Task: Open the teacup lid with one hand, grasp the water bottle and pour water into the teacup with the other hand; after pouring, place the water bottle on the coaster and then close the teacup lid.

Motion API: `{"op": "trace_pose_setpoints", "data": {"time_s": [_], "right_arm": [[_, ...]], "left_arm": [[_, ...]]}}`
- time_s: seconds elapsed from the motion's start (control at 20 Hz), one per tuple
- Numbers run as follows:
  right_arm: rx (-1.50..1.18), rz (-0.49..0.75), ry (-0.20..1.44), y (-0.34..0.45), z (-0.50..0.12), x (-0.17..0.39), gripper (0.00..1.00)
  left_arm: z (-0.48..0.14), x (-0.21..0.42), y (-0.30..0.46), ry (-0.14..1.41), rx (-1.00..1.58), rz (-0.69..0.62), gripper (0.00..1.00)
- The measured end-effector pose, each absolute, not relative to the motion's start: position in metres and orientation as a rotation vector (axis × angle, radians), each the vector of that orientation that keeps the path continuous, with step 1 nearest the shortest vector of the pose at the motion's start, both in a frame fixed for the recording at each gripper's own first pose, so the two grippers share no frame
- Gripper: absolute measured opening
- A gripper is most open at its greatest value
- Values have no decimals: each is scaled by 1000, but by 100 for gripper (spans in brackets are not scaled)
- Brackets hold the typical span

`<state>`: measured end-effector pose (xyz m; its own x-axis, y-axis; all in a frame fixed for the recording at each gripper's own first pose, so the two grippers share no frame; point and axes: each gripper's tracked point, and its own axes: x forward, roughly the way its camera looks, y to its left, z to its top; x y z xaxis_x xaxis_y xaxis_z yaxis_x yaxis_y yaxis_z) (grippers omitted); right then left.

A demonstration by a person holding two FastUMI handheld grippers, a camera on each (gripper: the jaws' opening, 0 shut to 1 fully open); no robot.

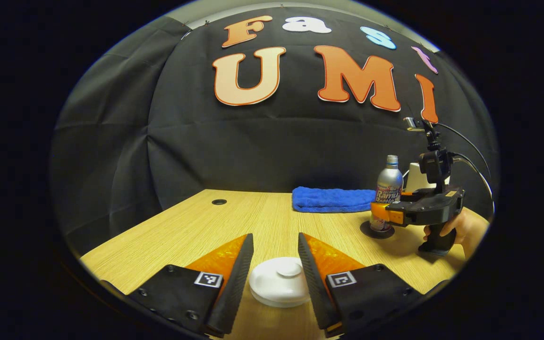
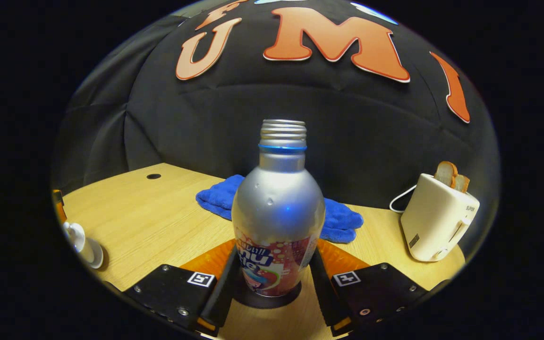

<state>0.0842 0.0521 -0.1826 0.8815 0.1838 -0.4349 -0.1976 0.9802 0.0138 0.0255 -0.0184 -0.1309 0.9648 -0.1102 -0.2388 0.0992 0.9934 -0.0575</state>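
A white teacup lid (image 1: 279,281) with a round knob lies between the fingers of my left gripper (image 1: 276,236), which stands open with a finger close on each side. In the right gripper view the white teacup (image 2: 82,244) sits at the far left edge. The silver water bottle (image 2: 277,212), uncapped, stands upright on a black coaster (image 2: 266,298). My right gripper (image 2: 274,250) is shut on the bottle's lower body. The left gripper view shows the bottle (image 1: 389,182), the coaster (image 1: 377,230) and the right gripper (image 1: 387,215) at the right, held by a hand (image 1: 461,229).
A blue towel (image 1: 331,199) lies at the back of the wooden table (image 1: 196,226), just behind the bottle. A white toaster (image 2: 437,222) with bread in it stands at the right. A small round hole (image 1: 219,202) is at the table's back left.
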Motion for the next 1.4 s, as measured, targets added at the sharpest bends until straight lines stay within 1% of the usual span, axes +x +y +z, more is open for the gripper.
{"op": "trace_pose_setpoints", "data": {"time_s": [0.05, 0.1, 0.15, 0.2, 0.3, 0.35, 0.4, 0.45, 0.55, 0.6, 0.65, 0.7, 0.8, 0.95, 1.25, 1.3, 1.4], "right_arm": [[-14, 191, 460, 51, -184, 83, 77], [6, 190, 467, 53, -184, 83, 79], [20, 186, 485, 52, -187, 81, 80], [29, 190, 503, 52, -191, 79, 81], [29, 207, 528, 52, -195, 76, 84], [23, 219, 528, 52, -194, 73, 87], [10, 227, 525, 52, -191, 71, 90], [-2, 233, 516, 51, -188, 70, 91], [-18, 233, 501, 46, -182, 67, 95], [-18, 232, 494, 44, -177, 65, 97], [-14, 230, 487, 41, -172, 60, 98], [-7, 226, 477, 38, -165, 56, 98], [3, 211, 437, 28, -145, 47, 98], [1, 191, 362, 15, -112, 29, 98], [-15, 159, 231, 0, -60, -9, 98], [-15, 158, 217, -1, -55, -15, 98], [2, 156, 203, -1, -51, -27, 98]], "left_arm": [[-130, 26, -19, 242, -48, -105, 70], [-129, 27, -20, 236, -53, -107, 67], [-125, 28, -21, 229, -60, -107, 76], [-122, 28, -23, 223, -68, -107, 74], [-115, 30, -27, 201, -73, -109, 84], [-111, 31, -30, 194, -77, -116, 82], [-109, 30, -33, 188, -81, -120, 84], [-106, 30, -35, 182, -85, -122, 88], [-100, 31, -37, 169, -92, -123, 89], [-97, 31, -40, 161, -98, -124, 87], [-92, 31, -41, 152, -106, -124, 91], [-88, 32, -43, 144, -112, -127, 91], [-76, 33, -47, 126, -118, -133, 95], [-60, 34, -54, 96, -106, -139, 98], [-33, 27, -65, 52, -100, -148, 97], [-30, 26, -66, 46, -98, -147, 100], [-26, 24, -64, 42, -90, -133, 97]]}}
